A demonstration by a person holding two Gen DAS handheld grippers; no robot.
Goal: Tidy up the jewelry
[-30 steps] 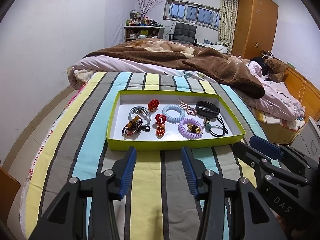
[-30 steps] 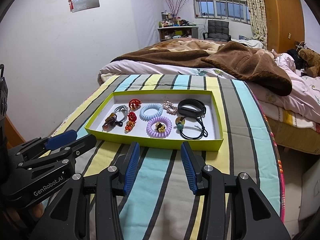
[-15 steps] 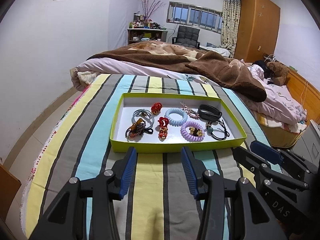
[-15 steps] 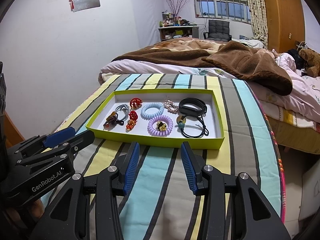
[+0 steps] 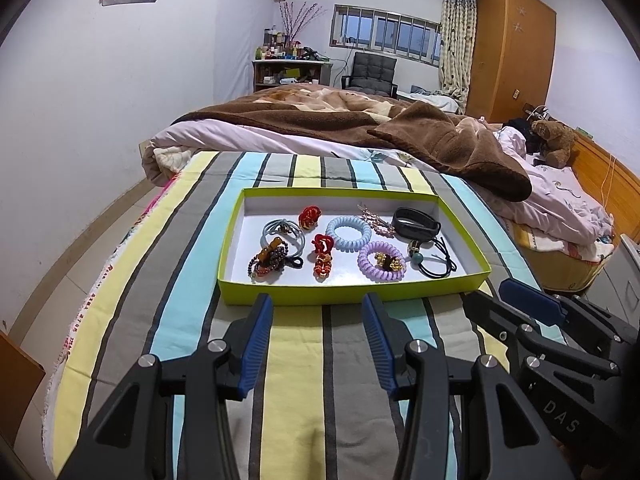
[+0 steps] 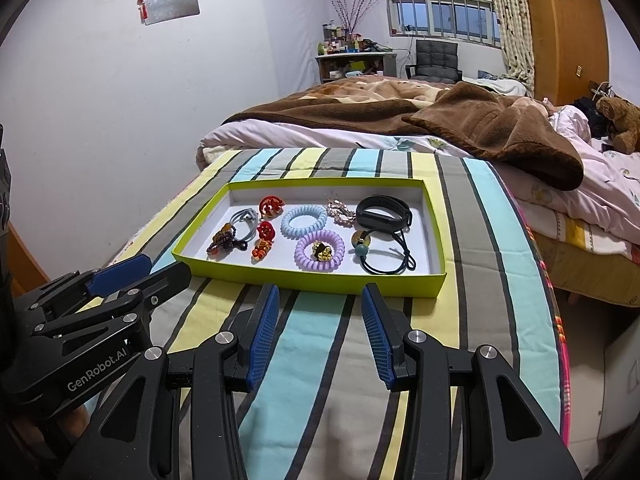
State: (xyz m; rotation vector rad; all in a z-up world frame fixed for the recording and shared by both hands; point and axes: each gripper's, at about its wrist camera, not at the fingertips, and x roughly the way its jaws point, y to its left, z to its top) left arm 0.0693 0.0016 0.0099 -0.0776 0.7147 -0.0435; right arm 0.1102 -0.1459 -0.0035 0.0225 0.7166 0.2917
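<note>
Left gripper (image 5: 316,304) is sitting at the lower centre of its frame, blue pads spread wide apart and holding nothing, tips hovering just short of the near wall of the tray (image 5: 344,294). Right gripper (image 6: 318,294) is occupying the same lower-centre place in its own frame, likewise gaping and empty; in the left view it is showing at the lower right edge (image 5: 528,302), and the left one is appearing at the lower left of the right view (image 6: 120,276). The lime-green tray is lying at mid-frame on the striped bedspread (image 5: 168,264). Inside it, a blue coil tie (image 5: 349,233) is resting near the middle, with a purple coil tie (image 5: 381,266) nearer the camera and a gold charm (image 5: 387,261) sitting within its ring. At the left end a bead bracelet (image 5: 269,261) is overlapping a grey hair tie (image 5: 280,228); two red ornaments (image 5: 311,217) (image 5: 322,254) are lying between these and the coils. At the right end a black band (image 5: 416,222) is lying beyond a black cord (image 5: 434,258), and a small pinkish clip (image 5: 374,220) is lying between the band and the blue coil. A brown blanket (image 5: 400,128) is filling the upper centre.
</note>
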